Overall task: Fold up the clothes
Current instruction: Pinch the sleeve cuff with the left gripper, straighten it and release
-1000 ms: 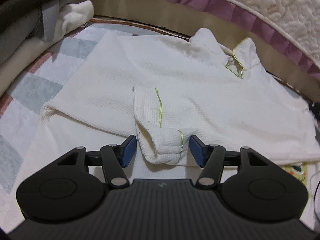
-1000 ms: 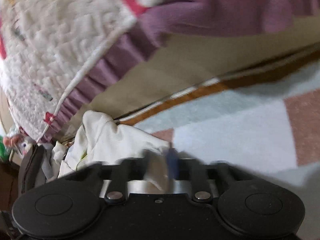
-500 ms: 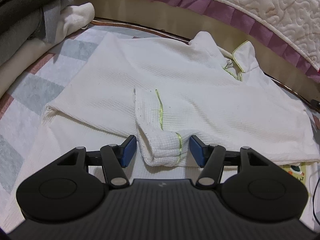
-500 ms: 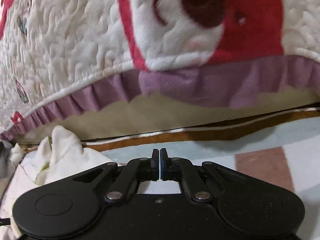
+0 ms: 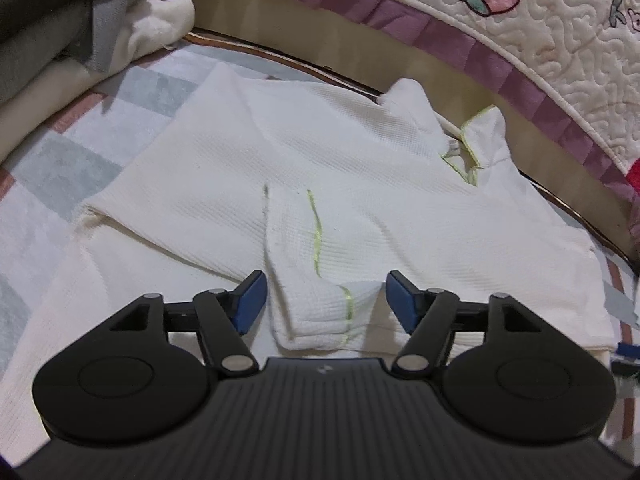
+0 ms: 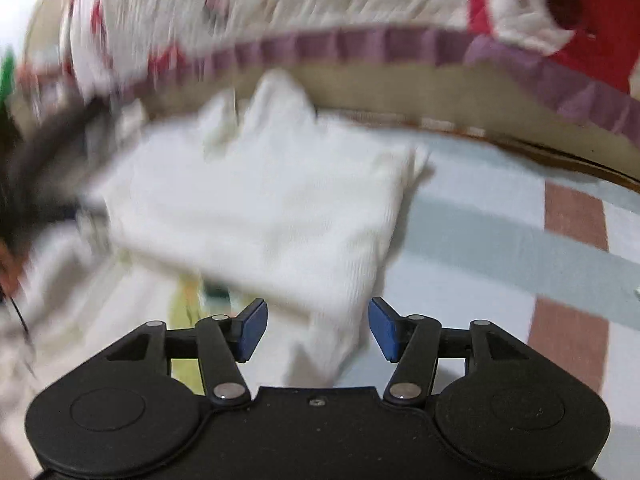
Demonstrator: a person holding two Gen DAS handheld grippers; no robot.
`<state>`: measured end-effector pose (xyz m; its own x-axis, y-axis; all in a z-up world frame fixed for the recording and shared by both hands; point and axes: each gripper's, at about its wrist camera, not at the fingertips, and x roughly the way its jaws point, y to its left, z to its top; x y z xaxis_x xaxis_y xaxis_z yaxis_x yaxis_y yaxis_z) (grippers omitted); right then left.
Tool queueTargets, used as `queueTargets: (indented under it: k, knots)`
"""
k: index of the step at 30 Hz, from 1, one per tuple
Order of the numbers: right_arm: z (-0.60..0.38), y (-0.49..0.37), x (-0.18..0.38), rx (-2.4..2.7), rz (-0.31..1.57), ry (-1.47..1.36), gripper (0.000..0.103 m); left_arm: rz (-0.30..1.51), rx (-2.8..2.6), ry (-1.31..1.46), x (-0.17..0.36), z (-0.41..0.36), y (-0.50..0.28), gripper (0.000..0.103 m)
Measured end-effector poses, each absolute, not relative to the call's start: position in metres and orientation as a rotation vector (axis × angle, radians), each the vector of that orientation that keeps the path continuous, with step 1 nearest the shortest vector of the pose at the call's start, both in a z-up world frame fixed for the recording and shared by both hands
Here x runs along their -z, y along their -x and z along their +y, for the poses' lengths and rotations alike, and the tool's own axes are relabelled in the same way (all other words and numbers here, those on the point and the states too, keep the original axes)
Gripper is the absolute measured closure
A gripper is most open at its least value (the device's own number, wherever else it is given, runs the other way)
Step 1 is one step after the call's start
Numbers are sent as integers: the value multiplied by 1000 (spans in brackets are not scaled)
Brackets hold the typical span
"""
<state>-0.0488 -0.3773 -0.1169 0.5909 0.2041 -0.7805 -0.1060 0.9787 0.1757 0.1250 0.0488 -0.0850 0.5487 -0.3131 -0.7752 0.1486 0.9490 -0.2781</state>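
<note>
A white waffle-knit top [image 5: 320,168] with lime-green trim lies spread on a checked mat, both sides folded in. Its sleeve cuff [image 5: 316,312] lies folded onto the body, between the fingers of my left gripper [image 5: 322,300], which is open and not clamped on it. The right wrist view is blurred by motion. It shows the top [image 6: 260,208] from the other side, with a folded corner [image 6: 336,336] lying between the fingers of my open right gripper [image 6: 318,328].
A pale checked mat [image 5: 52,160] covers the floor. A quilted bedspread with a purple frill [image 5: 500,40] hangs along the far side. A pile of dark and white clothes [image 5: 60,32] sits at the back left. Something yellow-green [image 6: 188,300] pokes out under the top.
My right gripper was shut and has opened; it swung from facing the bedspread down to the top's right corner. My left gripper stayed open over the sleeve cuff, barely shifting.
</note>
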Motion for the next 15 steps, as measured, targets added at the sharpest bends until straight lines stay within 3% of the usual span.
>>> queueTargets:
  k: [2, 3, 5, 6, 10, 12, 15]
  knots:
    - [-371, 46, 126, -155, 949, -75, 42, 961, 276, 191, 87, 47, -127, 36]
    - [-372, 46, 129, -156, 941, -73, 41, 964, 281, 198, 88, 47, -129, 42]
    - [-378, 48, 130, -144, 908, -112, 42, 971, 290, 213, 89, 46, -133, 85]
    - [-381, 49, 131, -138, 891, -133, 47, 938, 313, 183, 80, 43, -134, 97]
    - [-387, 52, 133, -119, 868, -141, 82, 734, 401, 74, 36, 33, -131, 98]
    - [-382, 54, 133, -115, 869, -107, 87, 644, 405, 70, 17, 35, -128, 98]
    - [-370, 52, 133, -95, 874, -72, 87, 641, 336, 51, 13, 37, -129, 95]
